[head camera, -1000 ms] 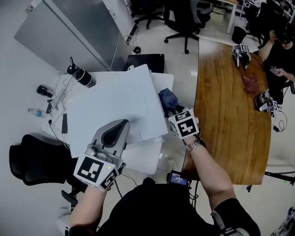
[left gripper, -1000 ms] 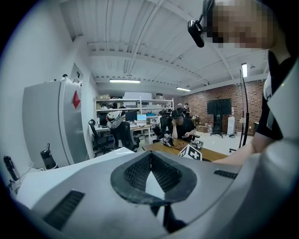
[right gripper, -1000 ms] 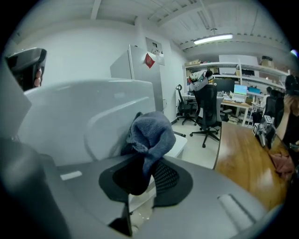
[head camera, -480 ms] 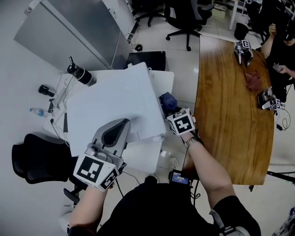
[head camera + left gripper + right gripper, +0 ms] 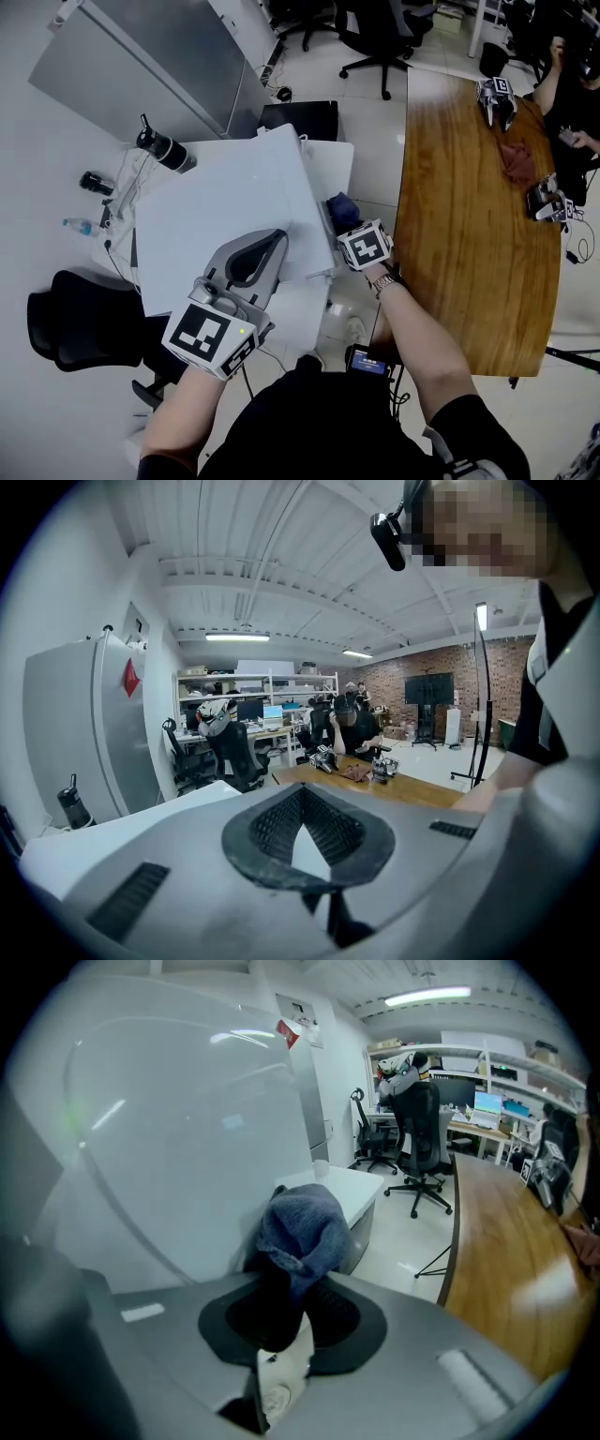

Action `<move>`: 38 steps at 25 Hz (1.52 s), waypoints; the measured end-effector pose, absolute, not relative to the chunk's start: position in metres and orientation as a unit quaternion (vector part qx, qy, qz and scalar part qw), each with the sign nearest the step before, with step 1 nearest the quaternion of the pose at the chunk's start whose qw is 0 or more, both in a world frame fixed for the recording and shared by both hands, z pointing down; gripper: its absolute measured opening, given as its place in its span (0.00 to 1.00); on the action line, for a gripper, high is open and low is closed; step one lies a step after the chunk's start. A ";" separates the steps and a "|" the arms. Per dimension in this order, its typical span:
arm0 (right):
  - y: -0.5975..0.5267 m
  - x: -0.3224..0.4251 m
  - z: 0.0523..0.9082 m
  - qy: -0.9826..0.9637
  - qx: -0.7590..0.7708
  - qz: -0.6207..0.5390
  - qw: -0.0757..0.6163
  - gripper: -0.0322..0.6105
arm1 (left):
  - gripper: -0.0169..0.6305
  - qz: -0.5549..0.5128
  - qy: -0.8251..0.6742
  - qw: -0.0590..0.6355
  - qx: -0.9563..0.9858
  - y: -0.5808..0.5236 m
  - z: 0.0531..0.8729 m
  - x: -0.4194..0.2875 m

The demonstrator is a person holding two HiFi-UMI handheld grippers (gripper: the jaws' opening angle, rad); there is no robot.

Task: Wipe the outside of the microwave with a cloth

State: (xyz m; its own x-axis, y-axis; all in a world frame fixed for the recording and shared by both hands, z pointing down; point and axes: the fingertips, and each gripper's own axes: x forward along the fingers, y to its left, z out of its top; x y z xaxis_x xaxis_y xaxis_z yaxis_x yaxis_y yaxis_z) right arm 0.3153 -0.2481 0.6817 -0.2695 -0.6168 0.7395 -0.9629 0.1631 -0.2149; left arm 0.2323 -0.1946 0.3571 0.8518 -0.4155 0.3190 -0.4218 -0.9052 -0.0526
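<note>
The white microwave [image 5: 225,202] stands on a low white table, seen from above. My left gripper [image 5: 281,236] lies shut and empty on its top, near the front right part. In the left gripper view the closed jaws [image 5: 302,803] point over the white microwave top [image 5: 84,850]. My right gripper [image 5: 343,221] is at the microwave's right side, shut on a dark blue cloth [image 5: 341,208]. In the right gripper view the bunched cloth [image 5: 305,1227] sits between the jaws [image 5: 289,1274], against the white side wall [image 5: 169,1138].
A long wooden table [image 5: 469,216] runs along the right, with spare grippers [image 5: 495,97] and a red cloth [image 5: 517,161] on it; a person sits at its far end. A black chair [image 5: 75,323] stands left, a dark flask [image 5: 164,150] behind the microwave, a grey cabinet [image 5: 141,56] beyond.
The right gripper has sunk down the microwave's right side with the cloth. The left gripper has slid a little forward and right across the top.
</note>
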 end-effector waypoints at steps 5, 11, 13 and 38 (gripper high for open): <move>-0.248 0.324 0.686 -0.712 0.557 0.338 0.262 0.15 | 0.03 0.172 -0.199 0.008 0.965 -0.191 0.362 0.253; -0.245 0.323 0.687 -0.715 0.549 0.352 0.254 0.15 | 0.03 0.177 -0.184 0.007 0.967 -0.186 0.367 0.271; -0.243 0.328 0.680 -0.715 0.554 0.349 0.244 0.15 | 0.03 0.177 -0.182 0.007 0.967 -0.184 0.367 0.273; -0.111 0.311 0.486 -0.707 0.643 0.204 0.211 0.15 | 0.03 0.089 -0.207 0.016 0.974 -0.128 0.338 0.148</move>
State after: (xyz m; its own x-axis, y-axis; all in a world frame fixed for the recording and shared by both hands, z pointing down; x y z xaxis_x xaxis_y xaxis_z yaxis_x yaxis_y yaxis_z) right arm 0.3107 -0.1108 0.4858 -0.0838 -0.8240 0.5604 -0.9958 0.0898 -0.0168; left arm 0.1484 -0.1276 0.3380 0.8988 -0.3995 0.1803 -0.4053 -0.9142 -0.0047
